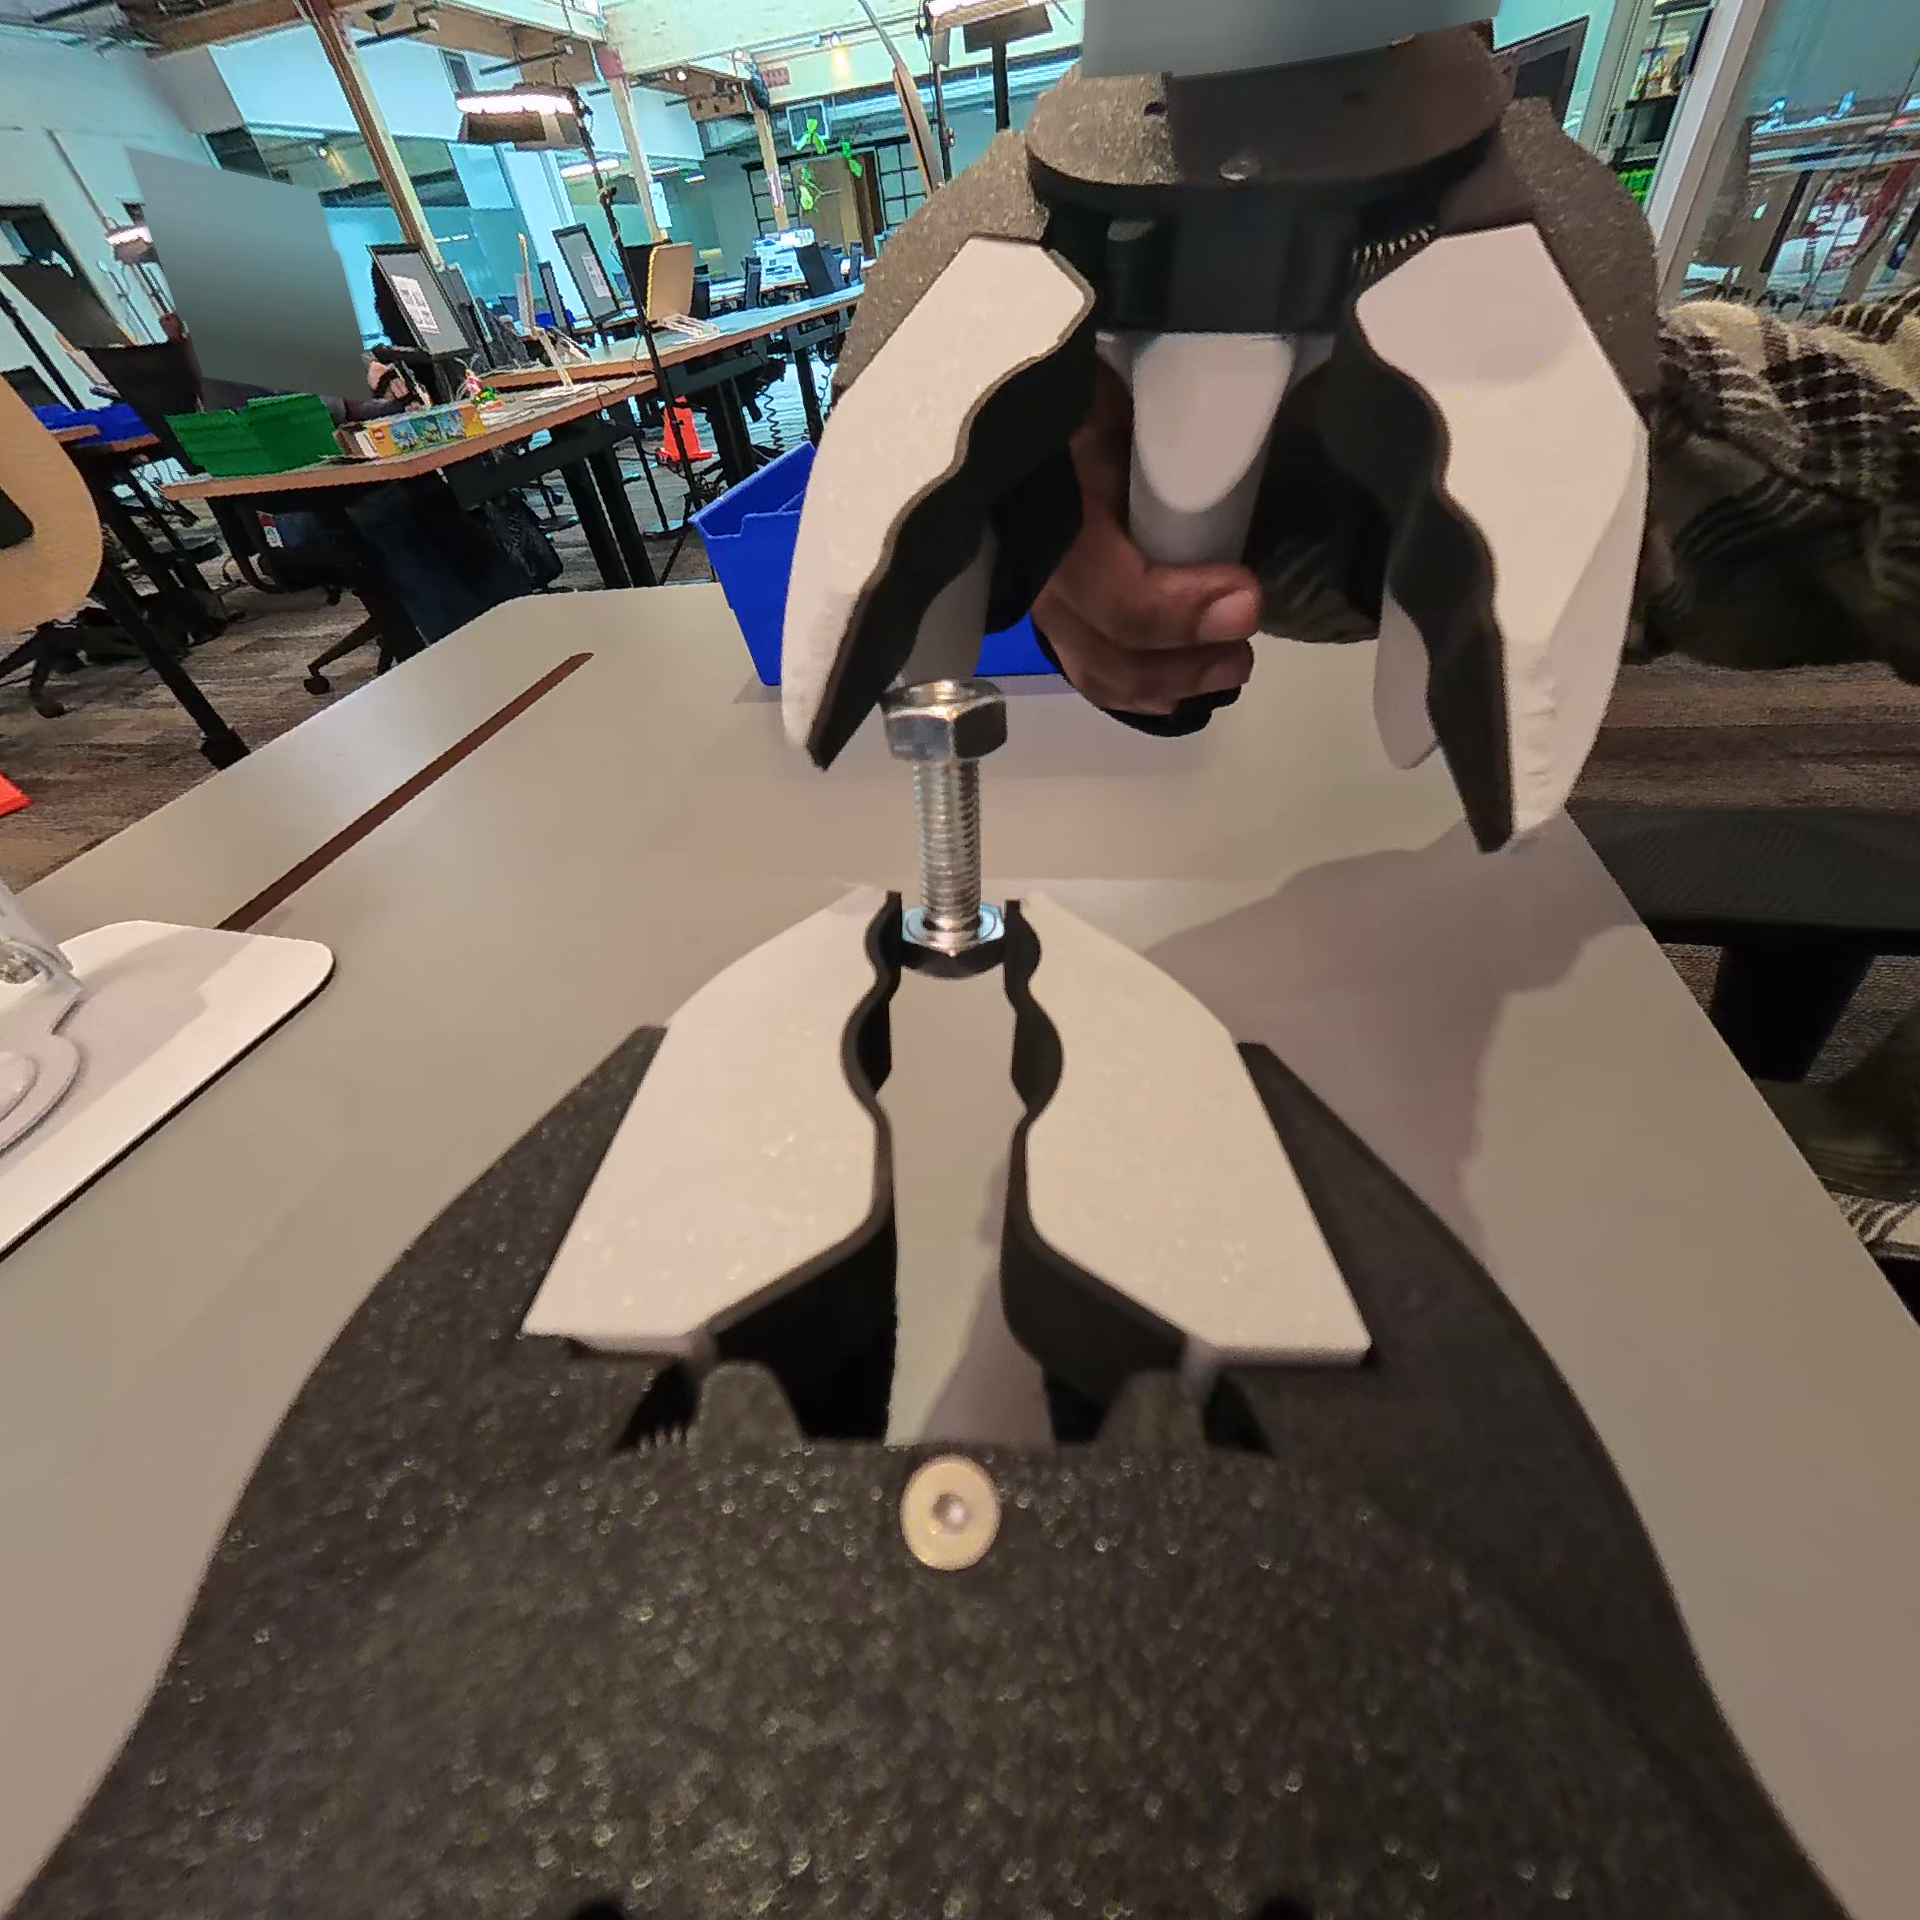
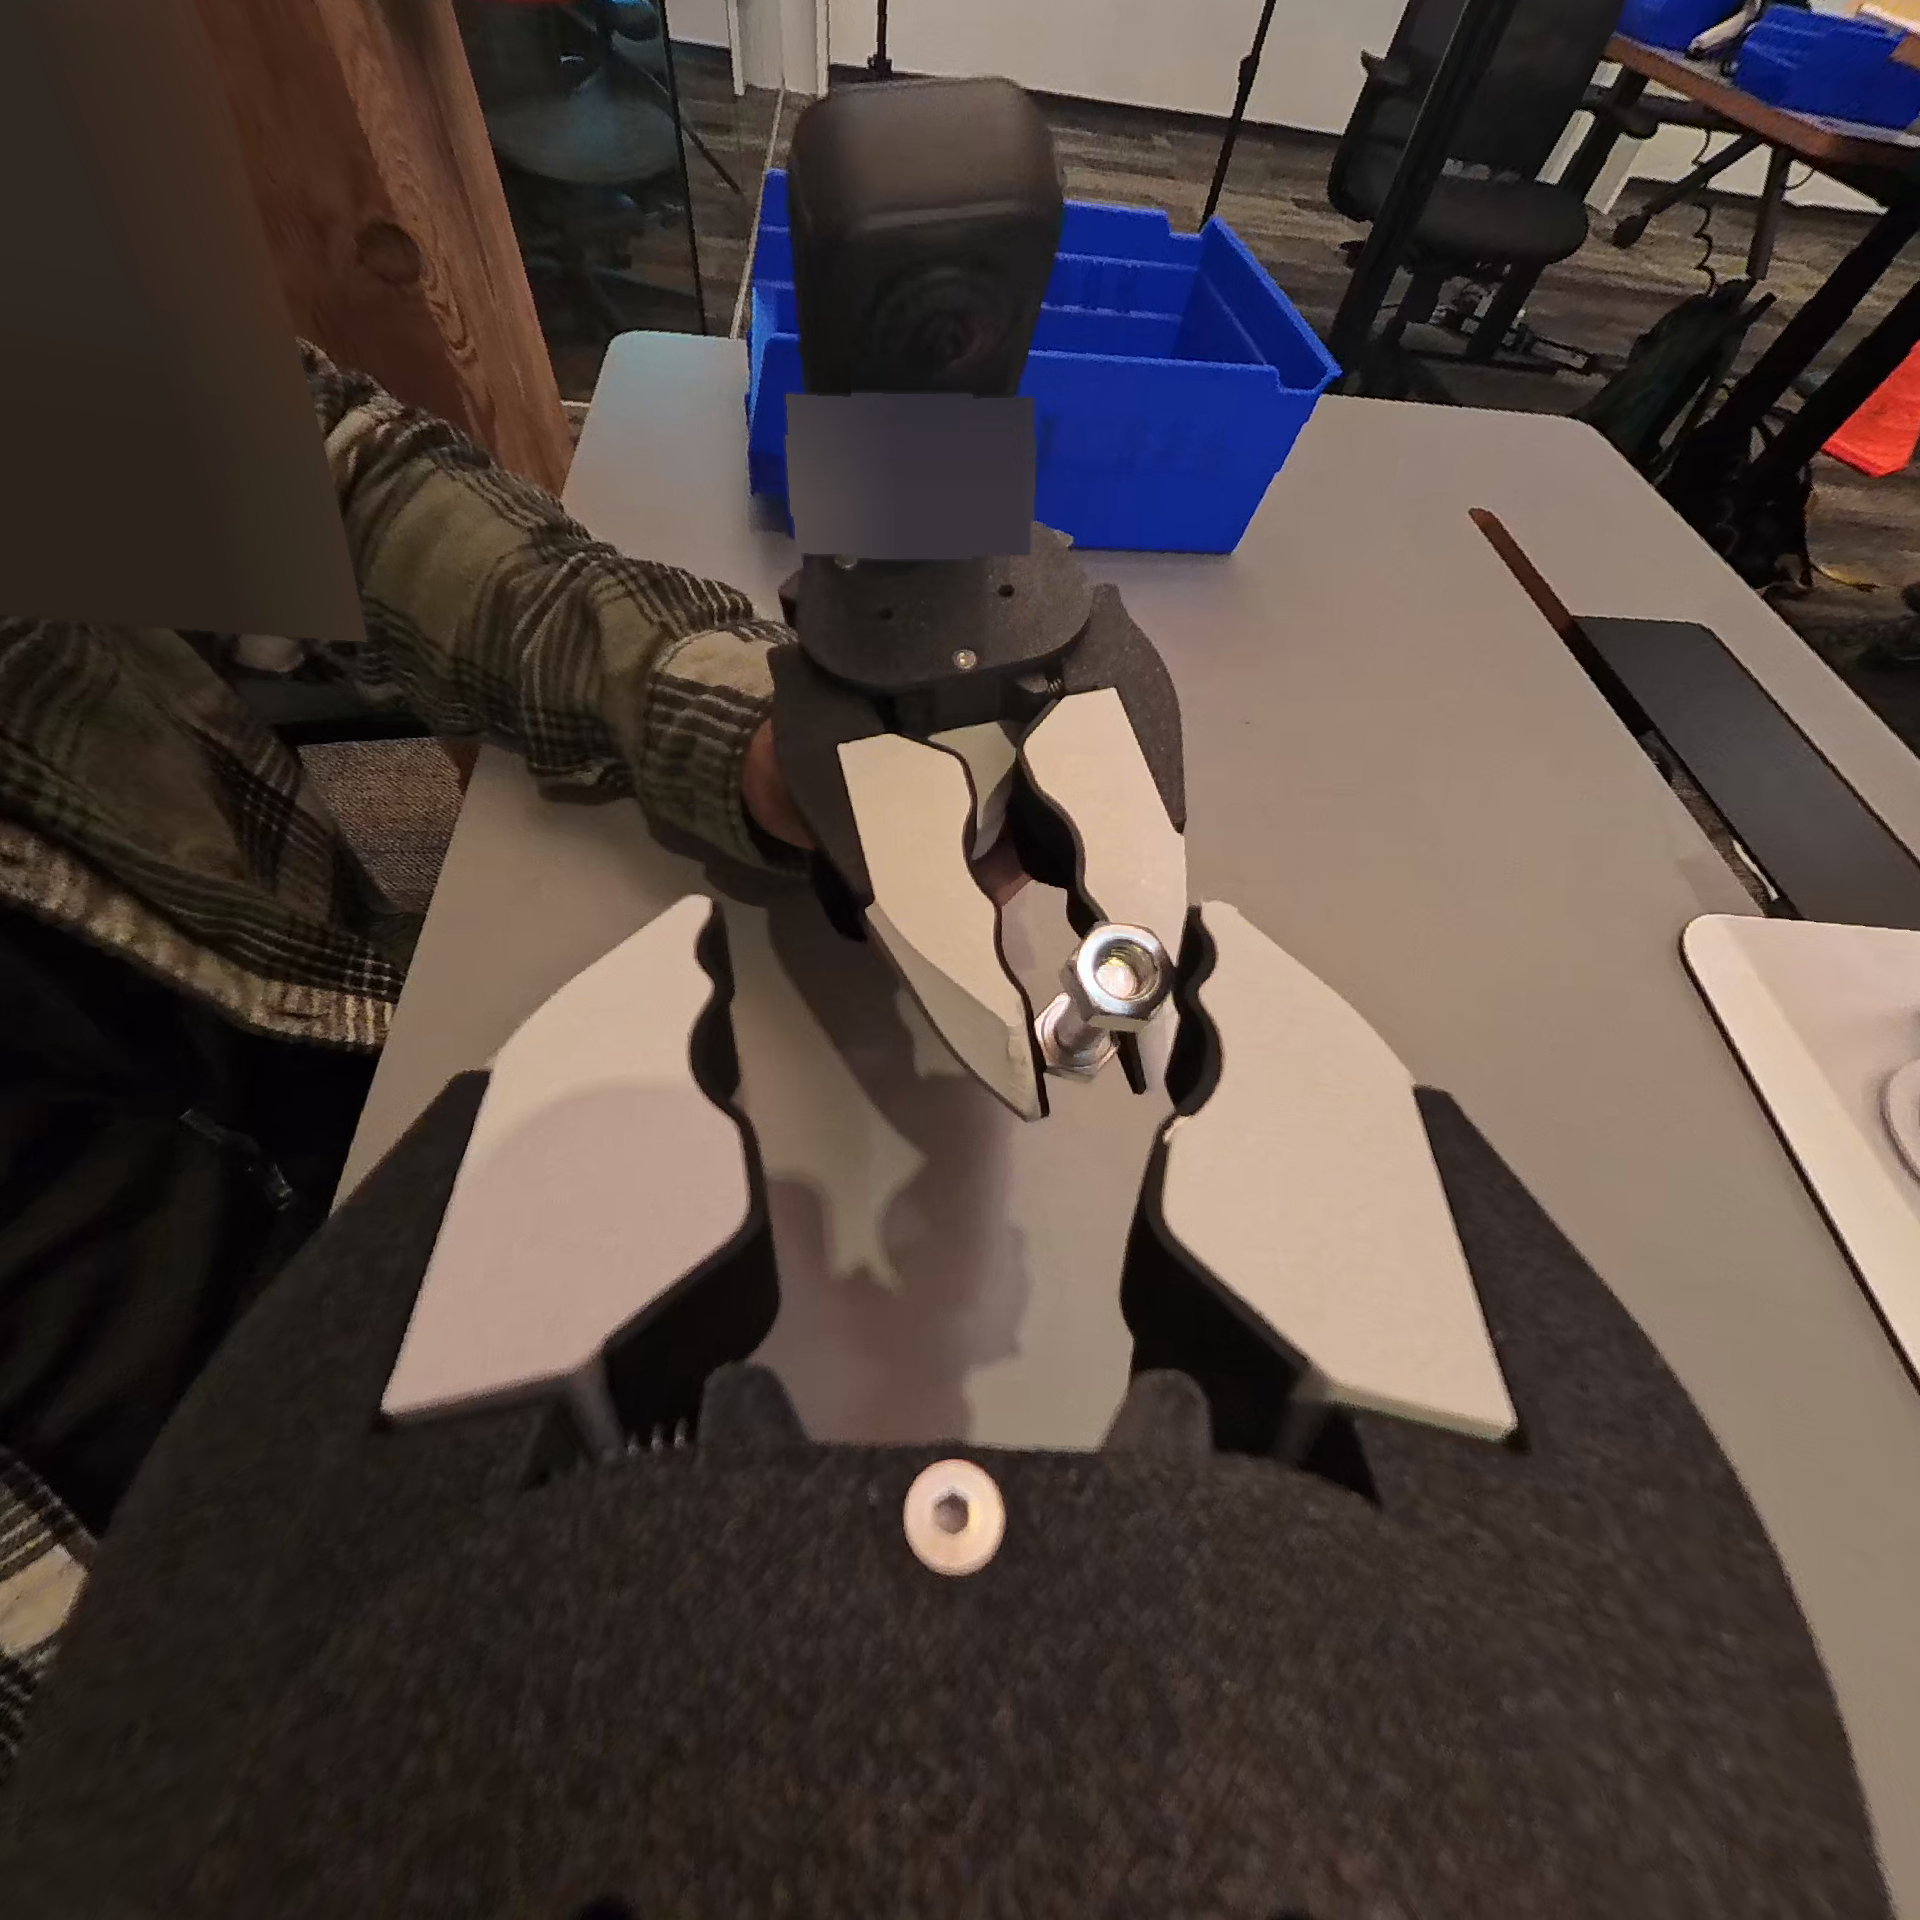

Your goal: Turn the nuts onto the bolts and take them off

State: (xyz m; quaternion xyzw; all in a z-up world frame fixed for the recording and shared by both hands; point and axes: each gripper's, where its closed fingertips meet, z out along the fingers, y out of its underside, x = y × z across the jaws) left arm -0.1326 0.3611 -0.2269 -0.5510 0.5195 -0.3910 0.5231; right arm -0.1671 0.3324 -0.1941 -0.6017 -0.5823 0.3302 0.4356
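A silver bolt (image 1: 945, 831) stands upright over the grey table (image 1: 520, 1039). My left gripper (image 1: 951, 914) is shut on the bolt's hex head at the bottom. A silver hex nut (image 1: 945, 722) sits at the top of the thread. My right gripper (image 1: 1153, 769) comes down from above, wide open, with the nut between its fingers and close against one fingertip (image 1: 831, 717). In the right wrist view my right gripper (image 2: 956, 920) is open, the nut (image 2: 1117, 971) is beside its right fingertip (image 2: 1205, 935), and the left gripper (image 2: 1081, 1081) holds the bolt (image 2: 1070, 1029).
A blue bin (image 2: 1143, 416) stands at the table's end, also seen behind the right gripper (image 1: 748, 540). A white mat (image 2: 1818, 1039) lies at the table's side (image 1: 156, 1018). A person's plaid sleeves (image 2: 499, 644) hold both grippers. Office desks and chairs stand beyond. Left tips to right tips: about 5 cm.
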